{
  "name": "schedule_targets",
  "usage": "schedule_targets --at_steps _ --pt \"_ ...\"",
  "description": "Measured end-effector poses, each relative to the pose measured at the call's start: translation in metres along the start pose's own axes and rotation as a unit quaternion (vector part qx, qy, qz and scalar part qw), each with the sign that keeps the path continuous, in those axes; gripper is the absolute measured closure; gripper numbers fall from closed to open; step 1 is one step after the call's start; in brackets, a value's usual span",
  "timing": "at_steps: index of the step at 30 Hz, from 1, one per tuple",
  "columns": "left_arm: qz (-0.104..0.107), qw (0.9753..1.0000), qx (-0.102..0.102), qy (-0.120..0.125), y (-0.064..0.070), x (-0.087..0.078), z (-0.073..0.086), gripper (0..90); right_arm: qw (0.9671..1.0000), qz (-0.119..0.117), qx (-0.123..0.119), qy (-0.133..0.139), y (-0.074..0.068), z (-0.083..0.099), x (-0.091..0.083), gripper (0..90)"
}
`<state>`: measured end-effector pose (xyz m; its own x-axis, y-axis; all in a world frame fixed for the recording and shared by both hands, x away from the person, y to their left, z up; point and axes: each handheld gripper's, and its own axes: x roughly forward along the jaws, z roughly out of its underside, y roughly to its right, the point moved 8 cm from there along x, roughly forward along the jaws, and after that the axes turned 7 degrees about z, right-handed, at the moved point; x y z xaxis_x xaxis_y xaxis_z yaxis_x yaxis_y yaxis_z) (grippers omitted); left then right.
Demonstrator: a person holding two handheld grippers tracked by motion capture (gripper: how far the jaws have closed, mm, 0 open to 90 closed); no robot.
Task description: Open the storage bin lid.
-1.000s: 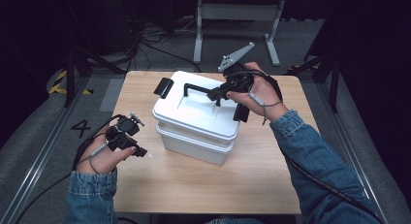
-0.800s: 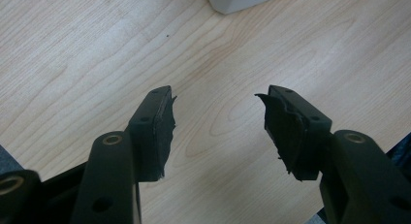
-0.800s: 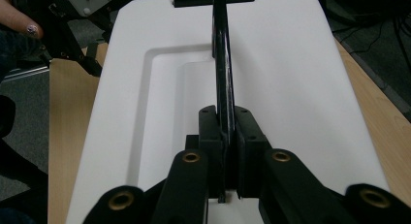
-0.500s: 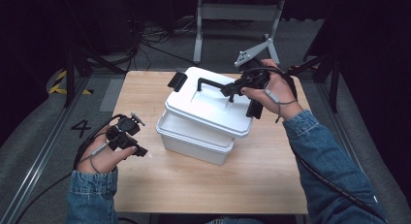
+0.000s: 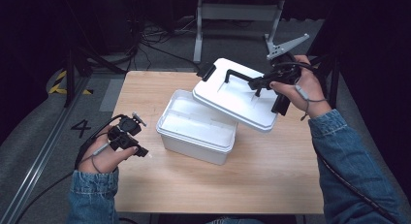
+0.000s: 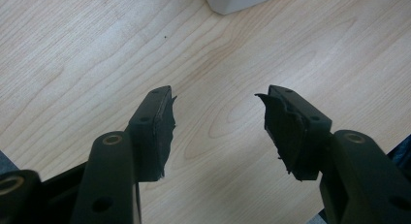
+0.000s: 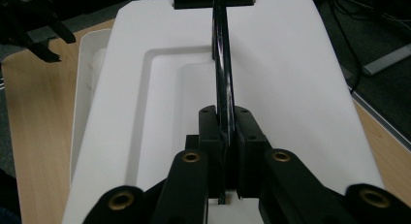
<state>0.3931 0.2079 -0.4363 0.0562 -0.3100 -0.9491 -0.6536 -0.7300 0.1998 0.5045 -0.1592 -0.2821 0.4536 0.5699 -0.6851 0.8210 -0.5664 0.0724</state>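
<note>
The right gripper [image 5: 264,83] has its jaws clamped on the black handle [image 7: 223,78] of the white lid [image 5: 237,100], held tilted above the open box [image 5: 196,127], long axis running back-left to front-right. The left gripper [image 6: 215,124] hovers over the tabletop [image 5: 271,170], jaws apart.

Both forearms wear blue denim sleeves [image 5: 92,195], cuffs at the wrists; each hand carries a matte black two-jaw gripper, the left gripper [image 5: 127,136] trailing a black cable [image 5: 46,185] off the table edge, the right gripper [image 5: 278,83] topped by a grey three-cornered plate [image 5: 286,44] with small holes; a thin cord loops round the right wrist; close up, the left gripper's pads [image 6: 162,127] look ragged and torn at the edges; brass-coloured rivets [image 7: 191,157] stud the black jaw arms, with small screw holes in the pad blocks.
</note>
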Motion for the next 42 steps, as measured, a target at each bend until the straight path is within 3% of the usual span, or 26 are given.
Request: schedule_targets --at_steps 15,24,34,42 --pt "0.001 1.0000 -0.002 -0.003 0.000 0.001 0.000 44.9 0.9977 0.048 0.044 -0.016 0.046 0.035 -0.025 84.4" --pt "0.002 1.0000 0.000 -0.005 0.001 0.001 0.000 44.9 0.9949 0.070 0.069 -0.023 0.071 0.058 -0.028 84.4" --pt "0.002 1.0000 0.000 -0.006 0.001 0.001 0.000 44.9 0.9905 0.091 0.097 -0.034 0.099 0.092 -0.013 84.4" --pt "0.003 1.0000 -0.003 -0.004 0.001 0.002 0.000 44.9 0.9876 0.093 0.114 -0.056 0.110 0.126 0.010 84.4"
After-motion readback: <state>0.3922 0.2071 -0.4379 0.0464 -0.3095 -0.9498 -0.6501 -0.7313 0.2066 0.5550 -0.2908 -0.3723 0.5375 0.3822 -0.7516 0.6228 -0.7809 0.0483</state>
